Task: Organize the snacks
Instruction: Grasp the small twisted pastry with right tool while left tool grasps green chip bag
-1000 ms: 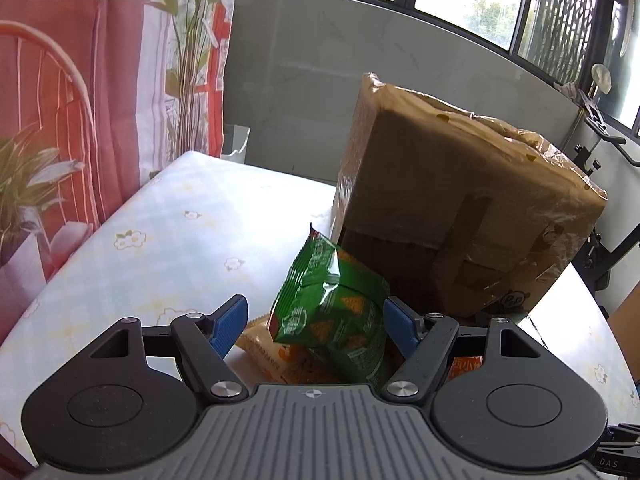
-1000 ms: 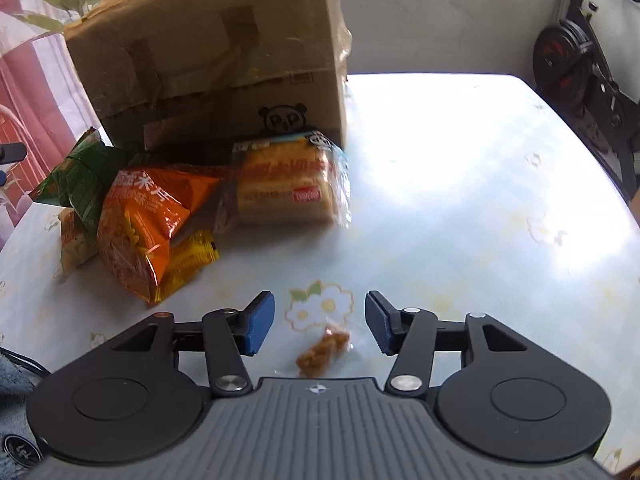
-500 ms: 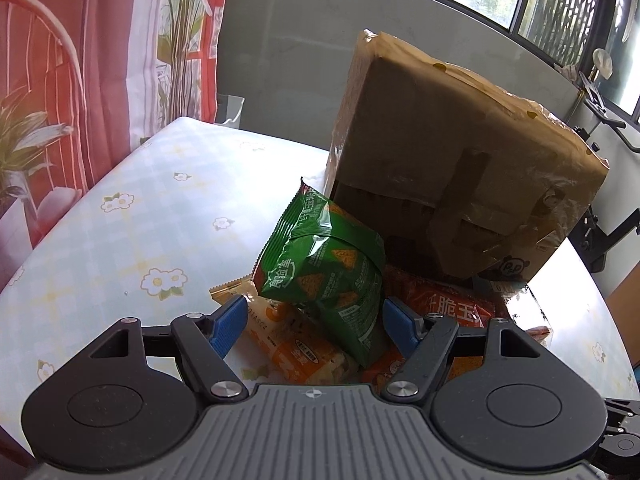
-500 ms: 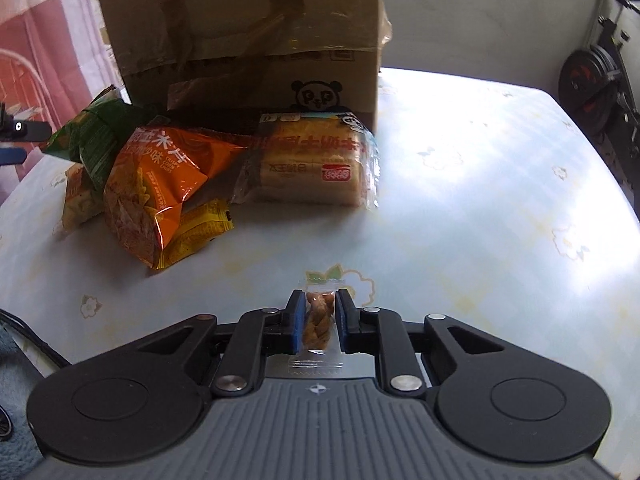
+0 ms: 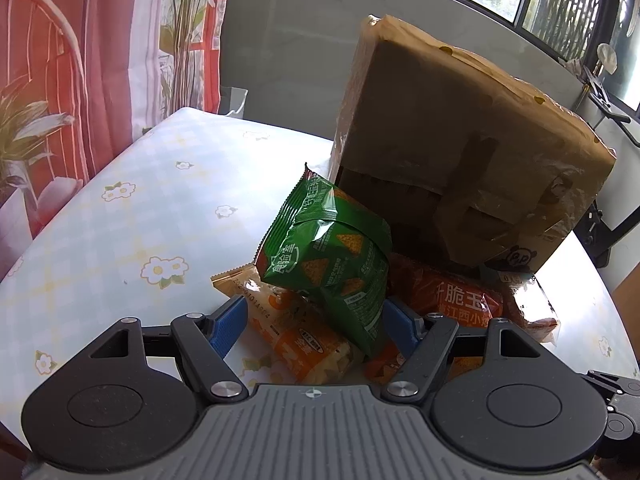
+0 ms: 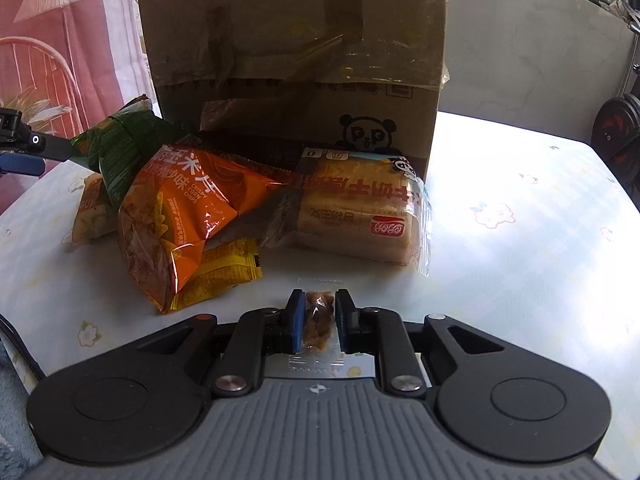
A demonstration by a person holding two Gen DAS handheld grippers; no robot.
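Observation:
My right gripper (image 6: pixel 317 312) is shut on a small clear packet of brown snack (image 6: pixel 318 320), held just above the table. Ahead lie an orange corn chips bag (image 6: pixel 180 216), a yellow packet (image 6: pixel 224 272) and a wrapped bread loaf (image 6: pixel 356 212), all in front of a taped cardboard box (image 6: pixel 296 52). My left gripper (image 5: pixel 314 320) is open, its fingers on either side of a green chips bag (image 5: pixel 328 256) that rests on an orange-and-clear snack pack (image 5: pixel 296 336). The orange bag also shows in the left wrist view (image 5: pixel 456 296).
The table (image 5: pixel 120 216) has a pale floral cloth. A red patterned curtain (image 5: pixel 80 60) and a plant stand to the left. An exercise bike wheel (image 6: pixel 616 140) is past the table's far right edge. The box (image 5: pixel 460 148) stands tall behind the snacks.
My right gripper closed on the small brown snack packet and moved toward the pile. My left gripper drew back and rose slightly, still open around the green bag.

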